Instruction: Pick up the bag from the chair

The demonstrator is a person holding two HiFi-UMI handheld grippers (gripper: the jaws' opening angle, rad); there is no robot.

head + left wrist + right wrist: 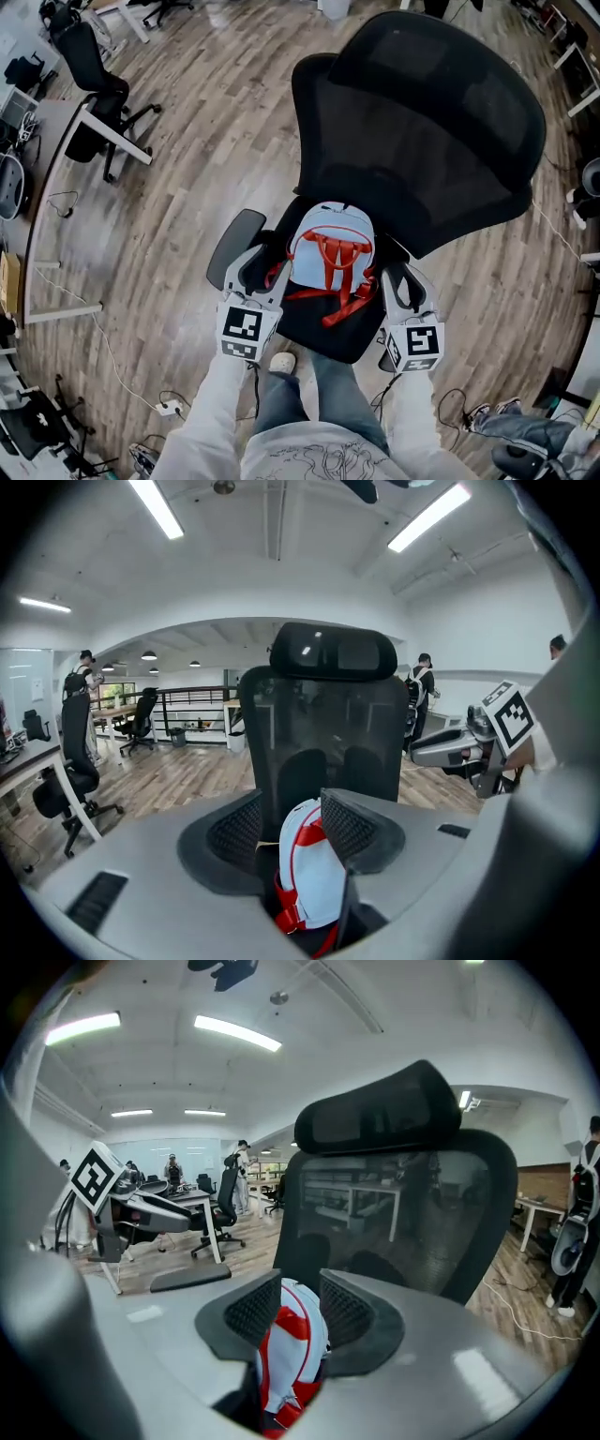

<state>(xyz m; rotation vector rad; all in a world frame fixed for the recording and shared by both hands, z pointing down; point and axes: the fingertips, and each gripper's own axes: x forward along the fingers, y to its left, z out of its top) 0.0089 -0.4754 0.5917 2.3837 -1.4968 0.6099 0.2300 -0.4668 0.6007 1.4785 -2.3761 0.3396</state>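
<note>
Pale blue bag (330, 253) with red straps, propped on the seat of a black mesh chair (441, 122), against the backrest. Flanking it, left tool (267, 274) and right tool (401, 281), jaws of both apart, bag showing in each gap.

Left gripper (261, 272), right gripper (403, 283): grey shells, black ribbed pads (234, 827), black-white marker cubes (246, 328). White sleeves (202, 412), blue jeans (281, 398).
</note>
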